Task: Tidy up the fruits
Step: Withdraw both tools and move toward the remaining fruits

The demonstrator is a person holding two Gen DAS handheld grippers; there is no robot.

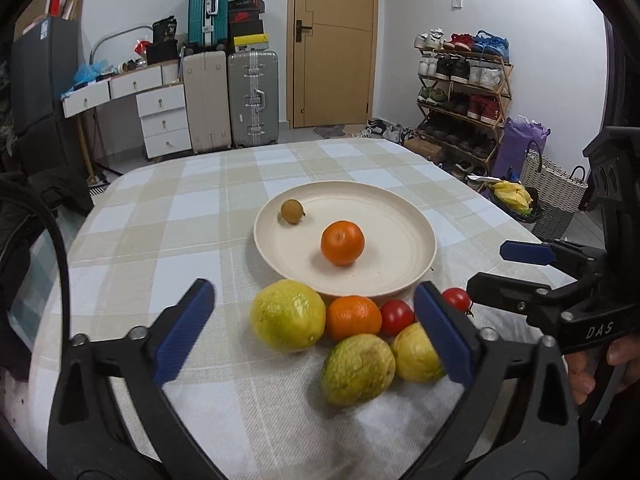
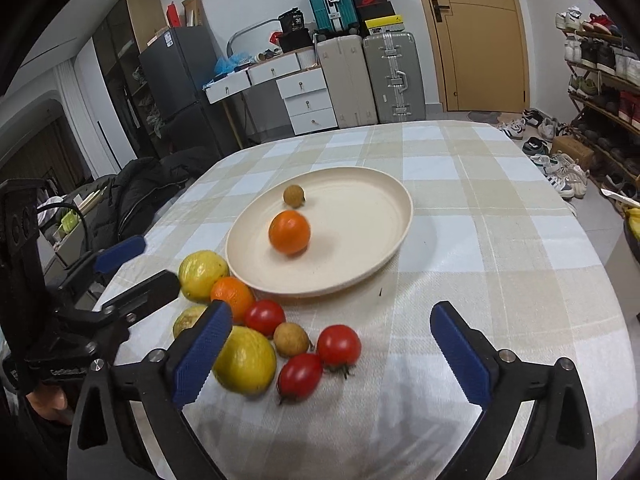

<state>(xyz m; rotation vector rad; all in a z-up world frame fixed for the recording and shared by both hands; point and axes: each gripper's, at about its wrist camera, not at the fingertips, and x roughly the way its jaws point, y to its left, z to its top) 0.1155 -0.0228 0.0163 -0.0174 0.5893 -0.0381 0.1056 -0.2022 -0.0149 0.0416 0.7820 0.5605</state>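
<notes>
Left wrist view: left gripper (image 1: 316, 332) jaws spread wide, nothing between the ribbed blue pads (image 1: 184, 334), hovering over the fruit pile at the near rim of the plate (image 1: 404, 216). Plate is round, cream, matte, shallow raised rim, sitting on a woven beige-and-white checked tablecloth (image 1: 192, 216). On the plate: one smooth glossy orange (image 1: 343, 242) and a small rough brown longan (image 1: 291, 211), well apart. Off the plate, touching each other: dimpled yellow lemon (image 1: 288, 314), second orange (image 1: 353, 318), greenish-yellow blotchy lemon (image 1: 358, 369), third lemon (image 1: 416, 354) partly behind the pad, two shiny red tomatoes (image 1: 396, 316).

Right wrist view: right gripper (image 2: 330, 354) also wide apart, empty, above the cloth. Just ahead of it: two more cherry tomatoes (image 2: 339, 345) with green stems and a loose tan longan (image 2: 291, 339).
</notes>
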